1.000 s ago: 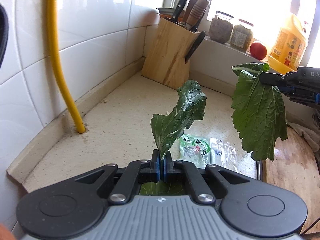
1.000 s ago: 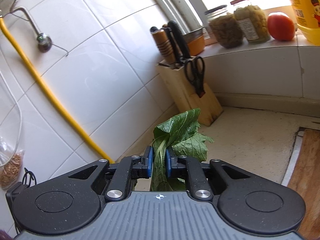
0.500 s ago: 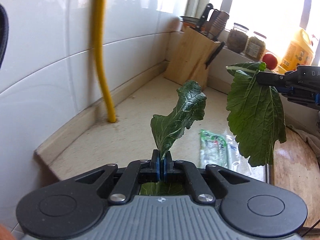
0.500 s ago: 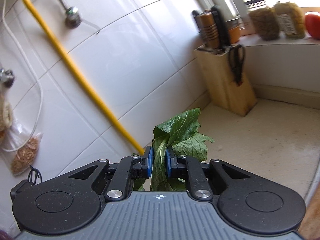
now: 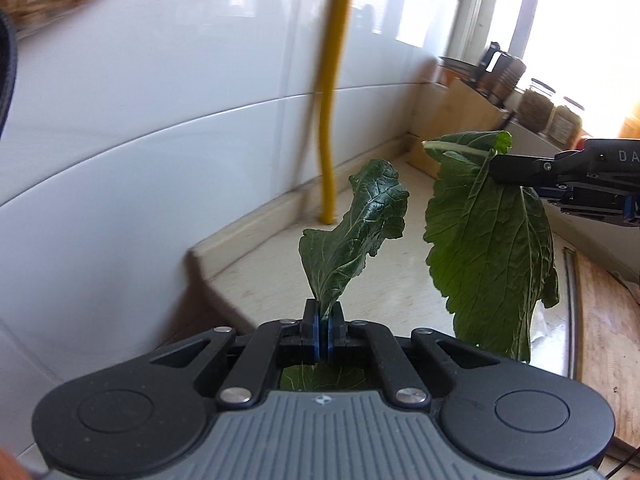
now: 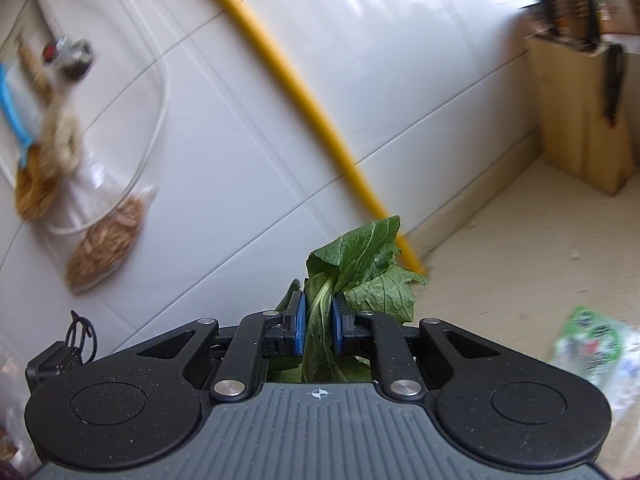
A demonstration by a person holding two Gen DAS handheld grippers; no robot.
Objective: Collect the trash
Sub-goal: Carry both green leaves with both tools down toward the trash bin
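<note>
The left tool (image 5: 324, 330) is clamped on the stem end of a dark leaf (image 5: 356, 232), which stands up from its pads over the bench (image 5: 260, 276) near its left end. The right tool (image 6: 319, 328) pinches a bigger leaf (image 6: 360, 264) by its stalk; in the left view that leaf (image 5: 492, 256) hangs limp below the tool, clear of the bench. No bin shows in either view, so the step in hand is likely the carry to one. To do it well, each grip should hold firm on the stalk, since the thin blades could tear or slip. The hanging leaf needs to stay clear of the yellow hose (image 5: 330, 120) and the wall. A wrapper (image 6: 592, 344) lies on the bench, to be collected afterwards.
</note>
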